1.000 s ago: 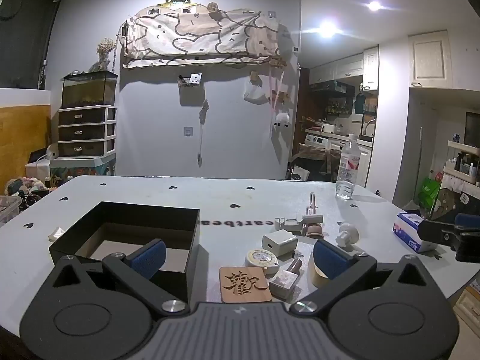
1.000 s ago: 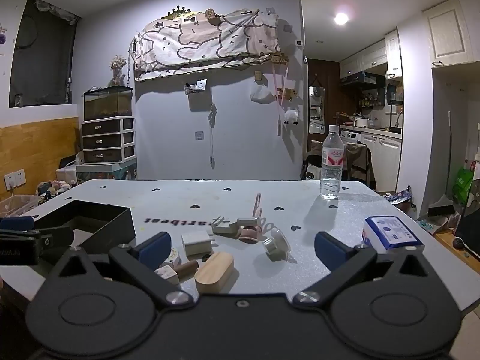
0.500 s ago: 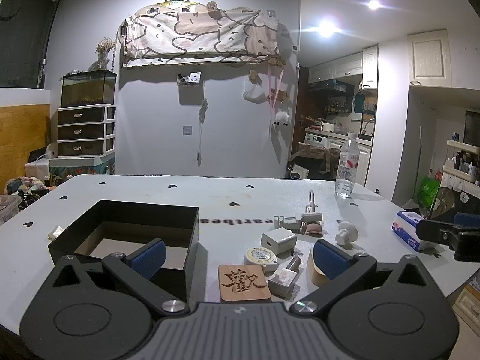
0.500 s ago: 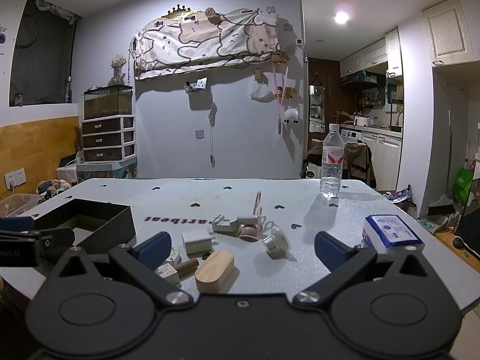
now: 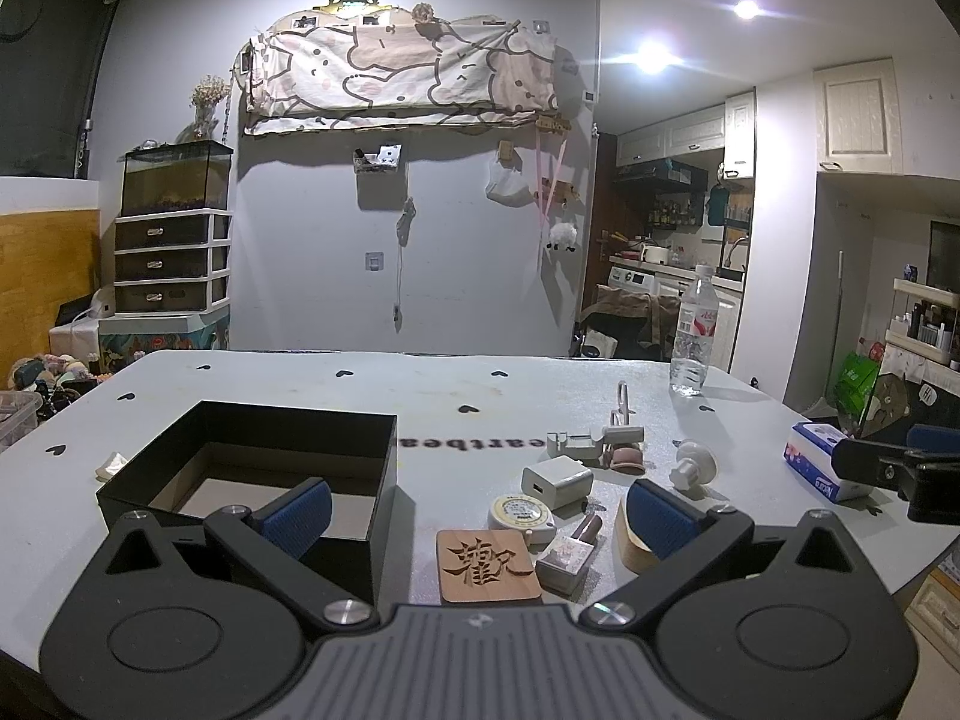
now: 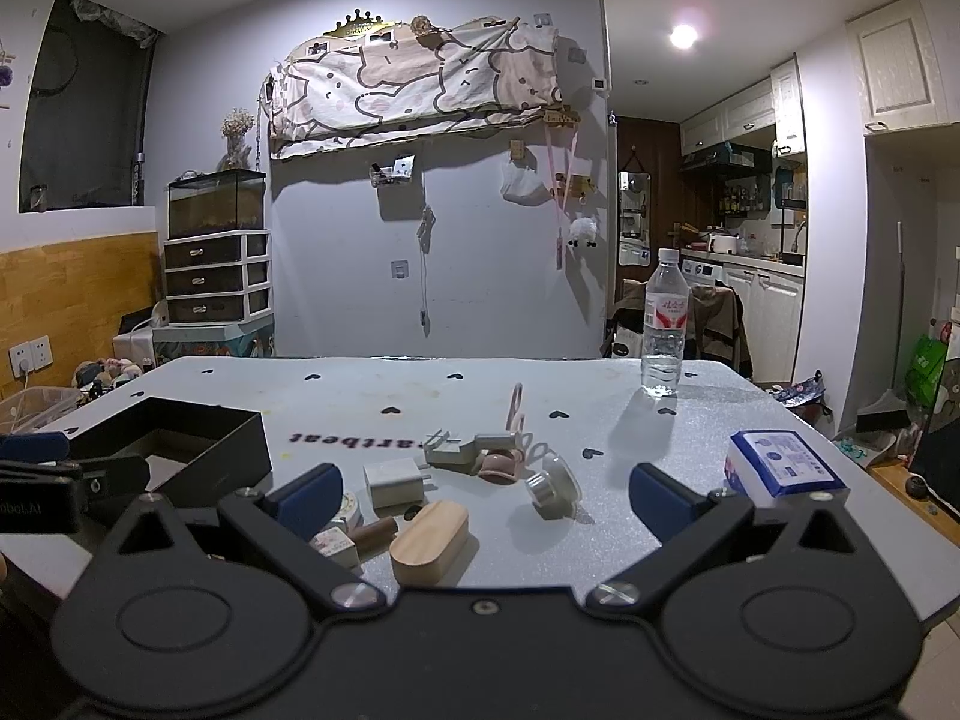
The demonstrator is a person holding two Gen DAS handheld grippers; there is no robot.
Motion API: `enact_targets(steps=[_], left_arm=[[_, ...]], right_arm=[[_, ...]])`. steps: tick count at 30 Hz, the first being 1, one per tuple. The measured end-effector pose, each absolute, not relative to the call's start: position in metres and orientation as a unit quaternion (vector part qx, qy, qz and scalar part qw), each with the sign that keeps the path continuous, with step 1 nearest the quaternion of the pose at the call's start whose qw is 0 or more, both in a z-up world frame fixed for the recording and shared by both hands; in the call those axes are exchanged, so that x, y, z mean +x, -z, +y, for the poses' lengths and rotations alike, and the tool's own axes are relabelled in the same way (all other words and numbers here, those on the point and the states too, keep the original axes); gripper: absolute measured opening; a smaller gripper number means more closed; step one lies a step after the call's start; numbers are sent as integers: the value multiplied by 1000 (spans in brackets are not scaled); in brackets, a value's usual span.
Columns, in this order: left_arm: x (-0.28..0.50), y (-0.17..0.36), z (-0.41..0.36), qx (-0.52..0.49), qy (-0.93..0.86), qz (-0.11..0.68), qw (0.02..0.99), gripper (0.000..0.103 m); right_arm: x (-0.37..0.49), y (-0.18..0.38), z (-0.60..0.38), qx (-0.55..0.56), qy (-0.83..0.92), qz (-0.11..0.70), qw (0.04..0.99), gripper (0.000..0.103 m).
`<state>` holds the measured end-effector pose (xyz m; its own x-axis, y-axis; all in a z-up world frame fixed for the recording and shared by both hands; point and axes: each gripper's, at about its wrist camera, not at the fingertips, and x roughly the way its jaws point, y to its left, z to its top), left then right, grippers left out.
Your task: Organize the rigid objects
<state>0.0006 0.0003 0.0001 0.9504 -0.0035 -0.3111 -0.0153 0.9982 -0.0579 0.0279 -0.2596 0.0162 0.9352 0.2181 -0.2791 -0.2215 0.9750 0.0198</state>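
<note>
Nothing moved, table (image 5: pixel 300 384) print "heartbeat", coaster (image 5: pixel 486 564) carved character

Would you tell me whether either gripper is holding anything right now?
Nothing is held: the left gripper and right gripper are both open and empty.

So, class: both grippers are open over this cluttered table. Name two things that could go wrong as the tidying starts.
1. The nail polish bottle lies close against the wooden coaster and tape measure, so the left gripper may knock a neighbour.
2. The rounded wooden case could slip from the right gripper; the black box sits across the table.
</note>
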Motion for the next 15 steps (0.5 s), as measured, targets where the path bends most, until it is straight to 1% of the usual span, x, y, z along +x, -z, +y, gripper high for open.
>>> enact_targets(steps=[15], left_arm=[[-1, 1, -2, -32, -2, 159, 987, 103]], right_arm=[[27, -18, -256, -7, -110, 142, 984, 103]])
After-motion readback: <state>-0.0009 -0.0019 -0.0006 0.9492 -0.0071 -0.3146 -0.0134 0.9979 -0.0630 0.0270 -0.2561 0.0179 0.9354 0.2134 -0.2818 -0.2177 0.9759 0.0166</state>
